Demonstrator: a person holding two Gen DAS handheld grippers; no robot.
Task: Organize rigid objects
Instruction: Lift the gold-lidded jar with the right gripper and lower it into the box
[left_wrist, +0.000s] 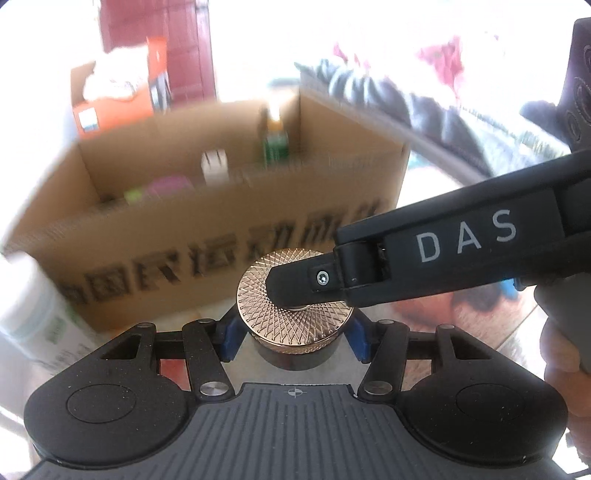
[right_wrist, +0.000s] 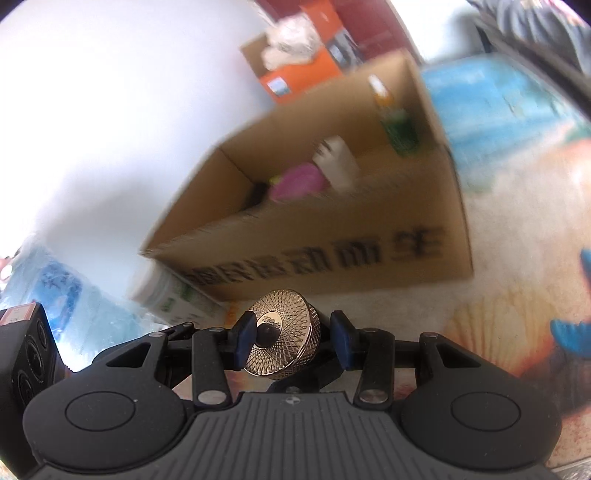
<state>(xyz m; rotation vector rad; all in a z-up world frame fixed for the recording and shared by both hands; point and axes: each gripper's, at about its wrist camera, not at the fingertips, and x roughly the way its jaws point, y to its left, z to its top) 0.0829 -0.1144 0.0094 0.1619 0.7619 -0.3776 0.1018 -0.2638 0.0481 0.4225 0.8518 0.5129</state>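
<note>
Gold-toned jar lid (left_wrist: 295, 291), knurled with a fine lattice, capping a small dark jar (left_wrist: 295, 354).

Position: the jar sits between the left gripper (left_wrist: 293, 338) fingers (left_wrist: 227, 341), whose blue pads flank its body at 9 and 3 o'clock. Whether they press it or merely bracket it cannot be told.

Second tool: the right gripper (right_wrist: 291, 341) enters the left view from 3 o'clock. One of its fingers (left_wrist: 295, 286) lies across the lid top. In the right view the lid shows edge-on between both blue pads; one finger meets the lid's face, and the other stands beside the jar. Judged a part-closed pinch on the lid, contact on the far side uncertain.

Destination: open cardboard box (left_wrist: 221, 206) at 12 o'clock, holding a green bottle (left_wrist: 275, 142), a white container (left_wrist: 214, 164) and a pink item (left_wrist: 170, 186). A white tub (right_wrist: 166, 295) stands beside the box at its 7 o'clock.

Handling: rigid, smooth-sided, likely to slip. Keep it upright, confirm a firm hold, clear the near wall, lower into a free gap.
</note>
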